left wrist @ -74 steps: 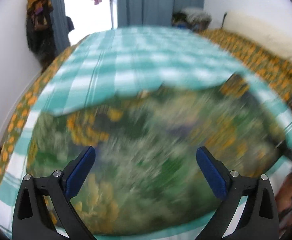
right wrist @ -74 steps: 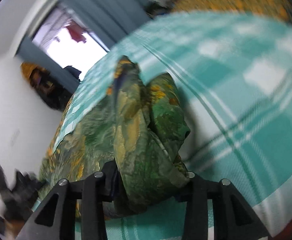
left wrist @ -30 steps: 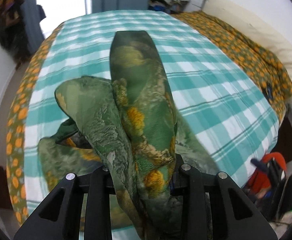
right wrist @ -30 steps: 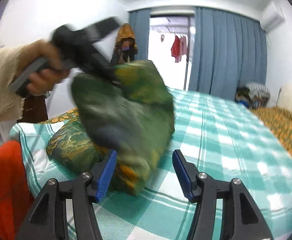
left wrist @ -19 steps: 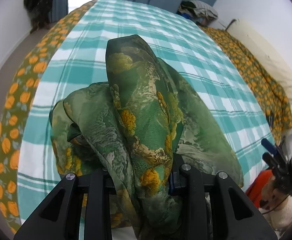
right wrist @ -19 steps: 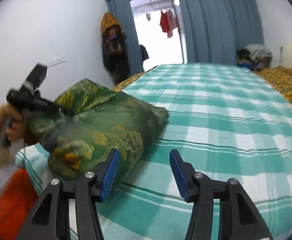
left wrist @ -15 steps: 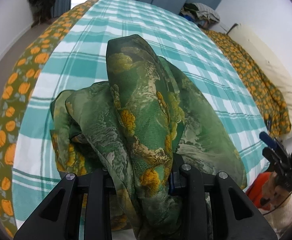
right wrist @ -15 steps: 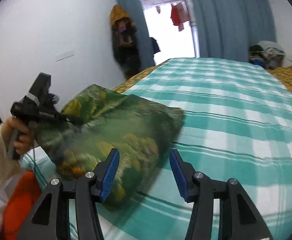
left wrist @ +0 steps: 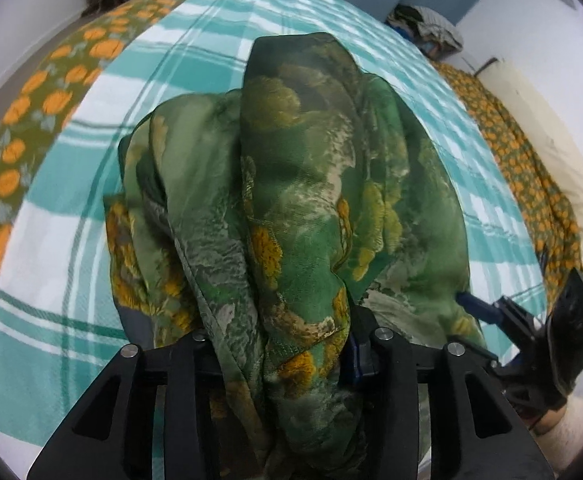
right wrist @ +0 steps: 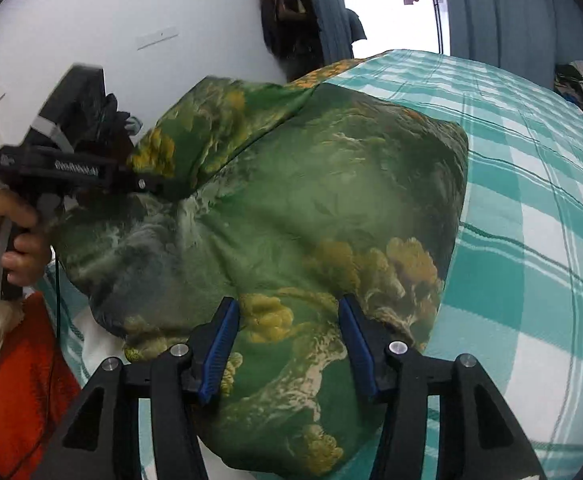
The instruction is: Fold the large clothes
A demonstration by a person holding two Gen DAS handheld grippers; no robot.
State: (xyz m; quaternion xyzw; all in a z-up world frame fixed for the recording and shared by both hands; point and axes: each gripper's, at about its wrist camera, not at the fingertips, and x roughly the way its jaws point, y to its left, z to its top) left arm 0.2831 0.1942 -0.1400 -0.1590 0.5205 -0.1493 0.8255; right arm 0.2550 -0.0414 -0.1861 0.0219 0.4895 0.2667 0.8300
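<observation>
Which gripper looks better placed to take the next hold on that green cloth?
Probably the right gripper: its jaws are open around the green cloth's near edge, while the left gripper is already clamped on it.

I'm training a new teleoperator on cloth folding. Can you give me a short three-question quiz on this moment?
1. True or false: the left gripper is shut on the green garment.
2. The right gripper is: A) shut on the garment; B) open, its blue pads straddling the garment's near edge; C) out of view.
3. Fill in: the garment lies on a teal ____ bedcover.

Key: 1 true; 2 B; 3 checked.
</observation>
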